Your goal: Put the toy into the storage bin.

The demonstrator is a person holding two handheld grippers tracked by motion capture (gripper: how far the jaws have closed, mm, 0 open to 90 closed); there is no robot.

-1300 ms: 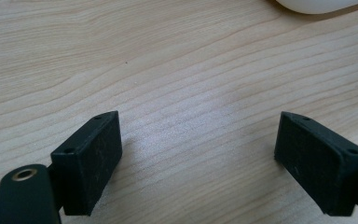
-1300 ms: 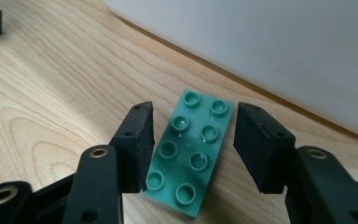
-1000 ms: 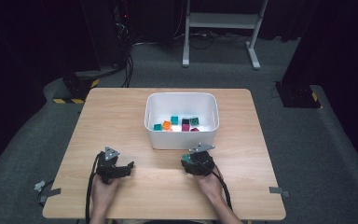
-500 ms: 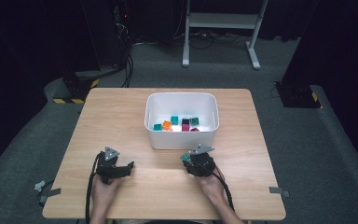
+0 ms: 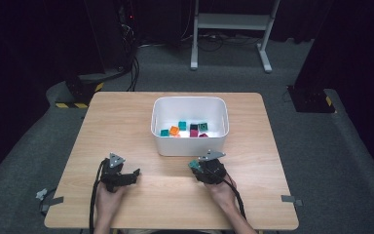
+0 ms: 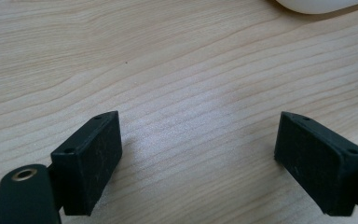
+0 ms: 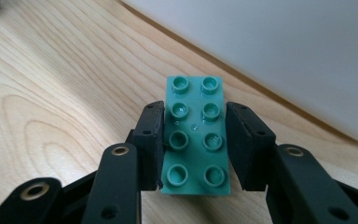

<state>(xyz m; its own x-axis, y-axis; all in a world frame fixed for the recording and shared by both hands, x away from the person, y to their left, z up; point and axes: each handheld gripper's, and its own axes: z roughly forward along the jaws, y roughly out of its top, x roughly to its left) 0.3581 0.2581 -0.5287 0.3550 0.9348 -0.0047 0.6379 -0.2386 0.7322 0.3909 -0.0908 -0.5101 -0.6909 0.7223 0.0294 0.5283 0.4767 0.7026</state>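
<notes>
A teal eight-stud brick [image 7: 196, 135] lies on the wooden table [image 5: 126, 126] just in front of the white bin [image 7: 284, 56]. My right gripper [image 7: 195, 114] has just been closing, and its black pads [image 7: 151, 135] now press on the brick's two long sides. In the high view the right gripper [image 5: 197, 166] rests on the table near the bin's front wall, with the brick [image 5: 193, 165] at its tip. My left gripper [image 6: 200, 135] stands open over bare wood with nothing between its jaws. In the high view the left gripper [image 5: 132, 173] sits at the front left.
The white bin [image 5: 190, 141] stands at the table's middle and holds several small bricks [image 5: 182, 127] in teal, orange, black and magenta. Its corner [image 6: 317, 4] shows at the top of the left gripper view. Cables trail from both grippers toward the front edge.
</notes>
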